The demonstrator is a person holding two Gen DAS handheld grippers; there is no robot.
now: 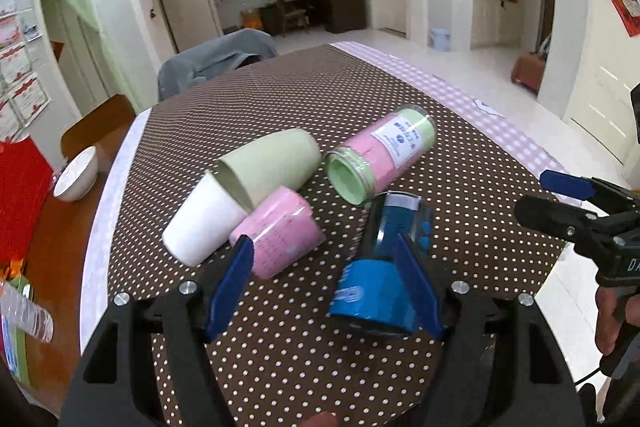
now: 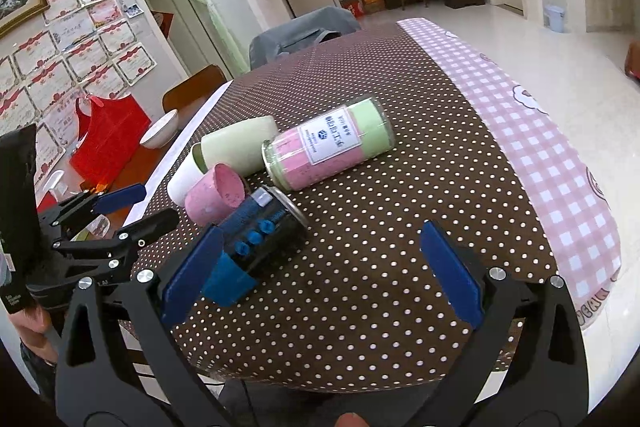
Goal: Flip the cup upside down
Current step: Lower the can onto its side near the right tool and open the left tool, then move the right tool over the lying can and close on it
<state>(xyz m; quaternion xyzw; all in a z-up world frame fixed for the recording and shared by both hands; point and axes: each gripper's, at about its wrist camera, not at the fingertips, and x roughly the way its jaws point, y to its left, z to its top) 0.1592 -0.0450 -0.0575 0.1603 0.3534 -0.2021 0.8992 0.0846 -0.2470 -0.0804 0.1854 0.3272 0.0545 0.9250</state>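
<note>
Fingers wide around blue cup

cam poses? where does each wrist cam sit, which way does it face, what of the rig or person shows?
Left wrist: on the left gripper, looking along its fingers over the dotted tablecloth at lying cups; right gripper and hand at right edge.
Right wrist: on the right gripper, facing the same table; left gripper at left.
Shared: blue cup, pink cup, labelled jar.
</note>
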